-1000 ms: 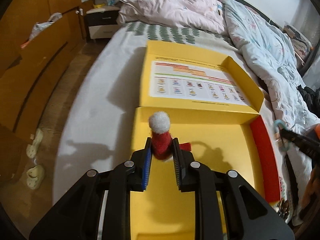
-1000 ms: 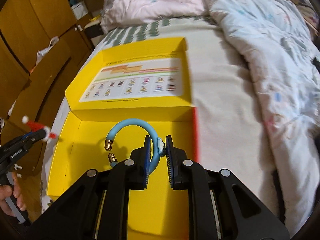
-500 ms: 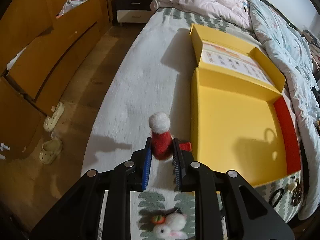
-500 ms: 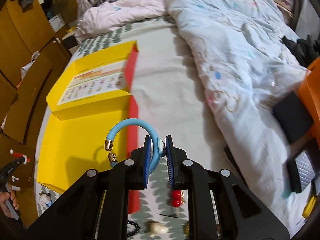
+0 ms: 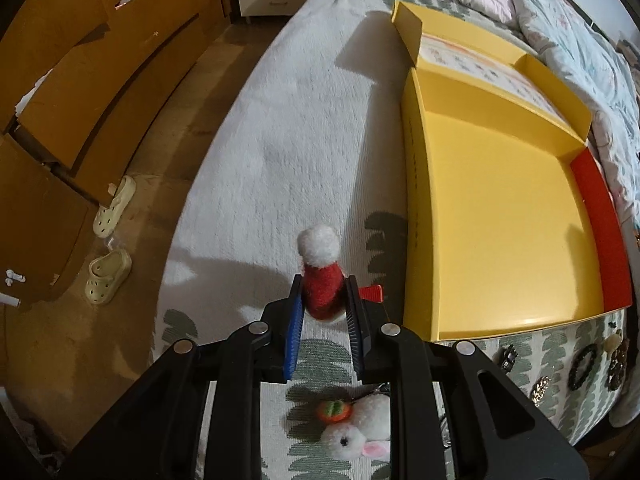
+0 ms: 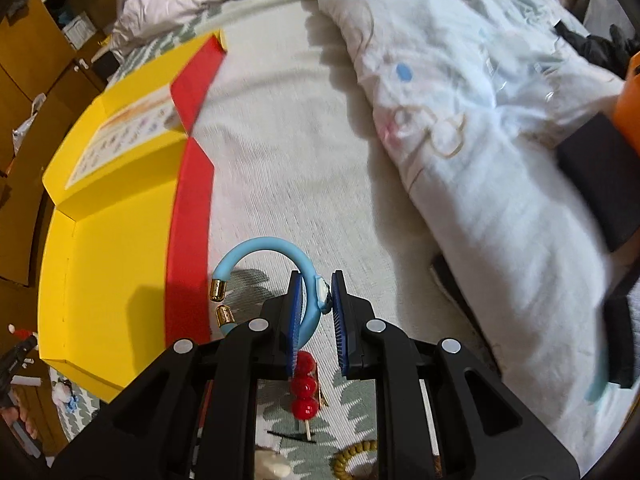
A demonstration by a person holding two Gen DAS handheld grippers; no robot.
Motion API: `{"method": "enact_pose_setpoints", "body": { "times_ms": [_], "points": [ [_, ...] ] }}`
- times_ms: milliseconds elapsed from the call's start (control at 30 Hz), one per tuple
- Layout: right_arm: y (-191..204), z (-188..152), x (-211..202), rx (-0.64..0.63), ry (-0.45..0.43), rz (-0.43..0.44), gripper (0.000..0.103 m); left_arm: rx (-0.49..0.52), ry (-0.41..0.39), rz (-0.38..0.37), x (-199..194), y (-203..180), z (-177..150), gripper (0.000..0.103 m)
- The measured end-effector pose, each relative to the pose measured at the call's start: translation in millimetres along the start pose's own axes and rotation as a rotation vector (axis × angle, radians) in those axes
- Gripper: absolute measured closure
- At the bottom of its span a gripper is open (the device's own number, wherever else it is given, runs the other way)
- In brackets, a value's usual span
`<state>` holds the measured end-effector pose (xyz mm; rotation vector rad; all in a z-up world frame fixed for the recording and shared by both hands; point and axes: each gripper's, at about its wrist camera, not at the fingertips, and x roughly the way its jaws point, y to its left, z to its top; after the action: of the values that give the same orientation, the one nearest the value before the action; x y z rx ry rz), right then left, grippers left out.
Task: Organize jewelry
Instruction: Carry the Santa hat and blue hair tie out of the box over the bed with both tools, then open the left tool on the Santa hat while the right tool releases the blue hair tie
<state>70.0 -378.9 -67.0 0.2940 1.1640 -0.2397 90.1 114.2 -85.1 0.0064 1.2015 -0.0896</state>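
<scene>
- On the floor at the far left of your left view lie two pale slippers [image 5: 109, 236], beside the wooden drawers [image 5: 80, 92].
- Your left gripper [image 5: 323, 312] is clamped on a red felt hat clip [image 5: 322, 276]. Its long axis runs straight away from the jaws, the white pompom at the far end. A red clip end juts out to the right past the pad; the base of the hat is hidden between the pads.
- The hat hangs over the bed sheet [image 5: 288, 152], just left of the yellow box [image 5: 500, 216].
- Below that gripper one white bunny charm [image 5: 360, 428] with an orange bit lies on the sheet, partly cut off by the gripper frame.
- The box lies open and bare inside, with one red side wall; its lid with a printed sheet lies flat beyond it.
- At the right edge of the left view several dark and gold pieces [image 5: 584, 368] lie on the sheet, too small for you to count surely.
- Your right gripper [image 6: 316, 300] is clamped on a blue open bangle [image 6: 272, 264]. The ring stands on edge, its loop arching away and to the left, its two gold caps facing each other at lower left.
- The bangle hangs over the sheet just right of the box's red wall.
- Under that gripper lies one stick of three red beads [image 6: 305, 388], long axis toward you, and a gold coil [image 6: 356, 456] half hidden.
- The rumpled quilt [image 6: 480, 120] on the right is blurred.
</scene>
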Motion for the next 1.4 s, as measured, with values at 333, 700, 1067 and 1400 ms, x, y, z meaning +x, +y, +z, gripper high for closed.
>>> {"method": "enact_pose_setpoints", "body": {
  "times_ms": [333, 700, 1067, 1400],
  "points": [
    [0.3, -1.2, 39.4, -0.005, 0.060, -0.015, 0.088, -0.012, 0.033, -0.003, 12.3, 2.8, -1.0, 0.083],
    [6.3, -4.6, 45.3, -0.021, 0.066, -0.022, 0.083, -0.012, 0.039, -0.023, 13.3, 2.0, -1.3, 0.081],
    [14.6, -2.9, 18.2, -0.023, 0.016, -0.034, 0.080, 0.000, 0.028, -0.036, 7.7, -2.3, -0.2, 0.070],
    [22.5, -5.5, -28.7, -0.038, -0.057, -0.041, 0.080, -0.011, -0.016, -0.052, -10.5, -0.5, 2.0, 0.061]
  ]
}}
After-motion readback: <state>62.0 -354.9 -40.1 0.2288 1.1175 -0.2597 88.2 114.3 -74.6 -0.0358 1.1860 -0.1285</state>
